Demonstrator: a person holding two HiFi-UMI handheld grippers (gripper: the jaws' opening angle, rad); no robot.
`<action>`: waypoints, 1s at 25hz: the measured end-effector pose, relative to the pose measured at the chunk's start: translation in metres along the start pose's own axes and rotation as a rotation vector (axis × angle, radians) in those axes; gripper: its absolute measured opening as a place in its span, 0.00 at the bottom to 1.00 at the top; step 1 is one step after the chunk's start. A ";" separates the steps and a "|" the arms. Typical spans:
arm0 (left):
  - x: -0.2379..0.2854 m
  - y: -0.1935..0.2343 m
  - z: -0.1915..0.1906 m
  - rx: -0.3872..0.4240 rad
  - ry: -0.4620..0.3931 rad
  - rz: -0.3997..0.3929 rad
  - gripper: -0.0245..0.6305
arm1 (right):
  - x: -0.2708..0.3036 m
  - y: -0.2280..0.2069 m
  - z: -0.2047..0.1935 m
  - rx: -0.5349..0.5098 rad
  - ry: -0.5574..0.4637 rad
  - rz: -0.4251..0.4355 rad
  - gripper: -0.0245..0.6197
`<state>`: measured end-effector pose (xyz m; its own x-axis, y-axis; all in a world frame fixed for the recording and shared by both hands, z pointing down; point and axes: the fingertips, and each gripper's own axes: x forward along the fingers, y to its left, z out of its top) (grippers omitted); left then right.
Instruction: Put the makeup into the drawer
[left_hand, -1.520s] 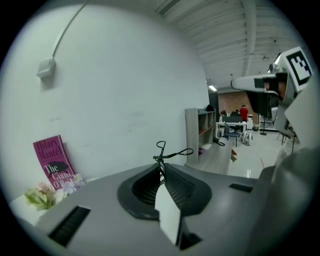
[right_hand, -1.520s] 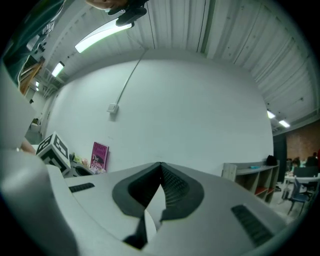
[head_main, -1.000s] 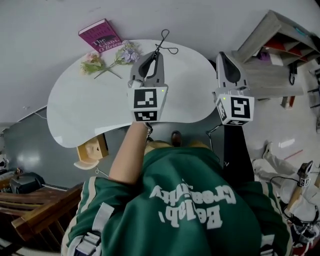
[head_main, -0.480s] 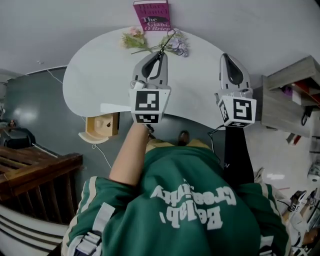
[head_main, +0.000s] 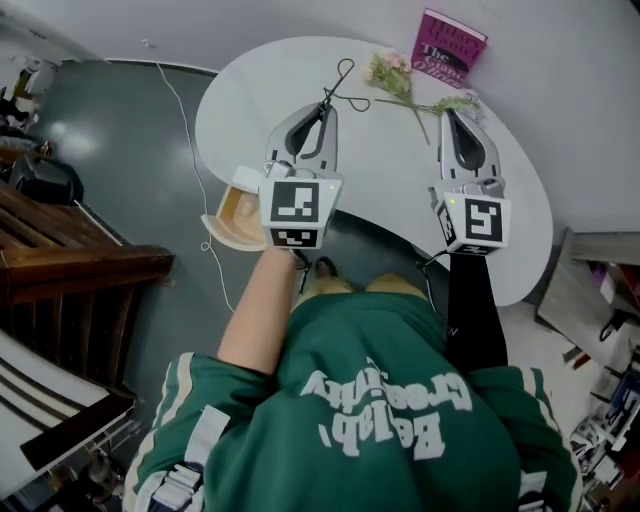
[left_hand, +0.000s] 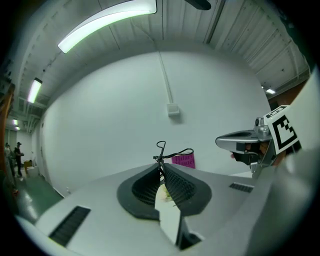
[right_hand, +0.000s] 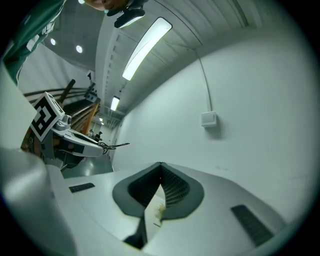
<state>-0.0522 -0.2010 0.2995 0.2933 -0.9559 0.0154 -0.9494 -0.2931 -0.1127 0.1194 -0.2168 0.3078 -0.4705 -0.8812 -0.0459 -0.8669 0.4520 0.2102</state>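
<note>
My left gripper (head_main: 322, 106) is shut on a black wire eyelash curler (head_main: 343, 84), whose loops stick out past the fingertips over the white table (head_main: 250, 110). In the left gripper view the curler (left_hand: 173, 152) rises from the closed jaws of the left gripper (left_hand: 160, 161). My right gripper (head_main: 451, 116) is held level beside it over the table, shut with nothing in it; its jaws meet at the tips in the right gripper view (right_hand: 160, 164). A small wooden drawer (head_main: 231, 214) stands open under the table's near edge, just left of the left gripper.
A magenta book (head_main: 448, 47) and a spray of artificial flowers (head_main: 402, 79) lie at the table's far side. Dark wooden railing (head_main: 70, 270) stands at the left, and a cable (head_main: 185, 110) runs across the grey floor. A white wall lies beyond the table.
The whole view has swung: the table, book and flowers have slid from left to right in the head view, and the open drawer now sits by the left gripper. Both grippers keep their grip and spacing.
</note>
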 end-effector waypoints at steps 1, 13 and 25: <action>-0.008 0.019 -0.002 0.002 0.003 0.033 0.10 | 0.013 0.017 0.002 -0.003 -0.012 0.033 0.05; -0.122 0.185 -0.035 -0.001 0.062 0.367 0.10 | 0.109 0.216 0.029 0.006 -0.082 0.397 0.05; -0.180 0.237 -0.084 -0.042 0.150 0.481 0.10 | 0.128 0.313 0.040 -0.027 -0.080 0.558 0.05</action>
<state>-0.3393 -0.0999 0.3536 -0.1948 -0.9741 0.1146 -0.9777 0.1835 -0.1025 -0.2184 -0.1826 0.3287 -0.8685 -0.4957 0.0057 -0.4789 0.8419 0.2486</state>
